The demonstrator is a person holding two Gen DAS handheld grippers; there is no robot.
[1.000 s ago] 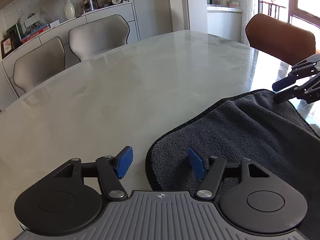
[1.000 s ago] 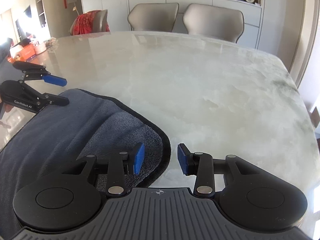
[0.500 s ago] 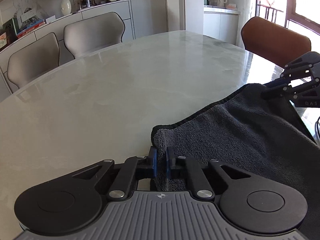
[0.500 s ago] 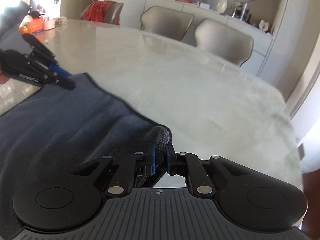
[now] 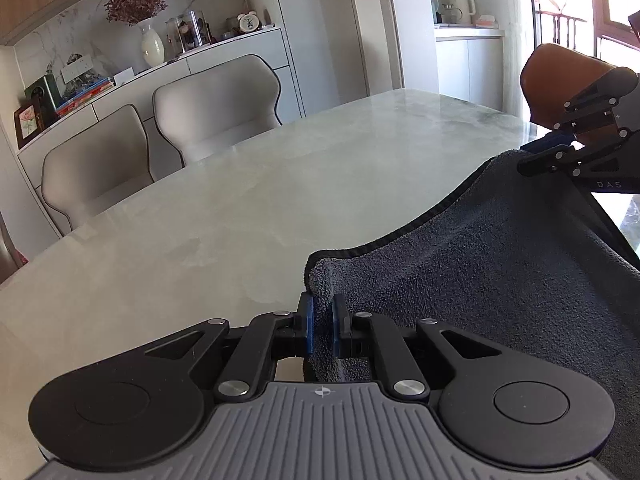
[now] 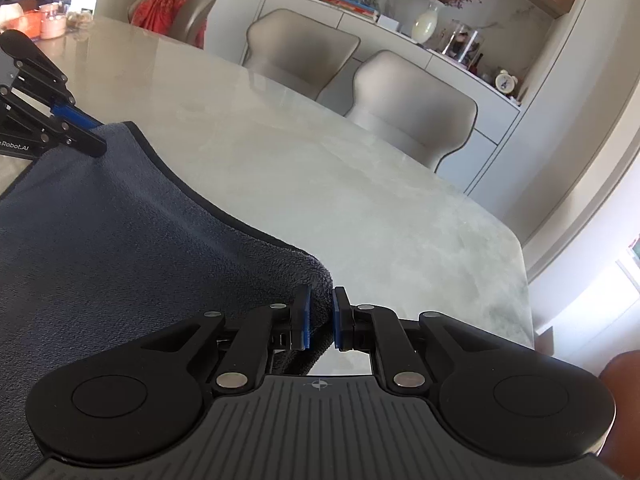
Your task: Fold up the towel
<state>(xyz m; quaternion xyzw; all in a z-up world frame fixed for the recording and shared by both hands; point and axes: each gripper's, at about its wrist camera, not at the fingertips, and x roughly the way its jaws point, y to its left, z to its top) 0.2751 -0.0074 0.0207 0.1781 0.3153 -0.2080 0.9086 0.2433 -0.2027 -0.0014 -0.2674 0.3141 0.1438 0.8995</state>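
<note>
A dark grey towel (image 5: pixel 500 272) with a black hem is lifted above the marble table (image 5: pixel 240 208), stretched between both grippers. My left gripper (image 5: pixel 323 330) is shut on one corner of the towel. My right gripper (image 6: pixel 320 320) is shut on the other corner of the towel (image 6: pixel 120 248). The right gripper also shows at the right of the left wrist view (image 5: pixel 548 156), and the left gripper at the left of the right wrist view (image 6: pixel 80 136), each pinching its corner.
Two beige chairs (image 5: pixel 216 100) stand at the table's far side before a sideboard with a vase (image 5: pixel 152 46). A brown chair (image 5: pixel 560 76) stands at the right end. A chair with red cloth (image 6: pixel 172 4) and small items (image 6: pixel 48 24) are at the left end.
Both grippers were open over the towel's corners lying flat a second ago. They shut on the corners and have lifted the towel's edge off the table.
</note>
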